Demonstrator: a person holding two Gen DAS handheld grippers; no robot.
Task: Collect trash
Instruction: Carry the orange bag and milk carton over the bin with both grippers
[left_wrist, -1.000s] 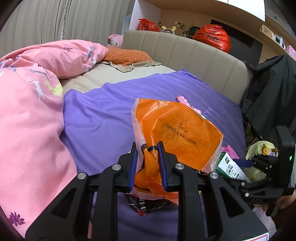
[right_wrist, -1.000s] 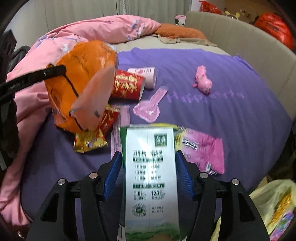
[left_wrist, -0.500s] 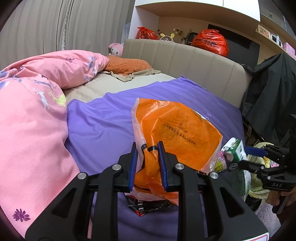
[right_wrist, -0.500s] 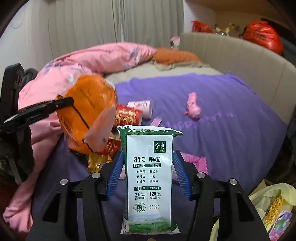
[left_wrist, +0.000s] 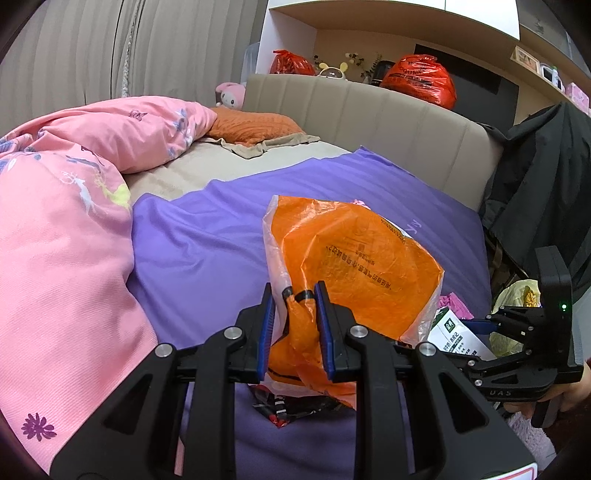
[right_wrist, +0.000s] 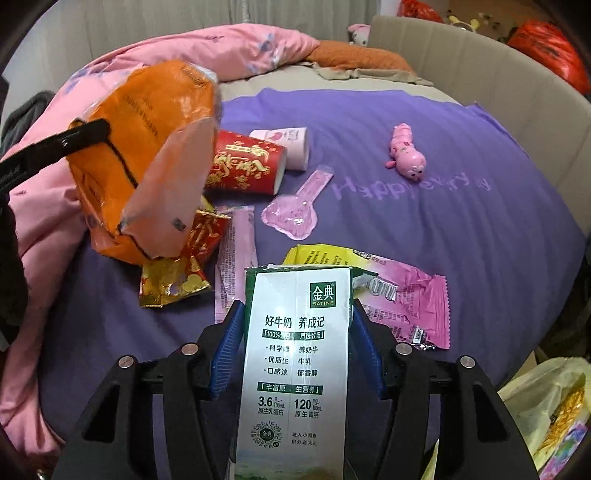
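Pinching the orange bag (left_wrist: 354, 266) by its bunched edge, left claw (left_wrist: 294, 325) holds it above the purple bed sheet (right_wrist: 424, 229) | right claw (right_wrist: 297, 354) reaches level toward the bag, clamped narrow on milk carton (right_wrist: 295, 354)
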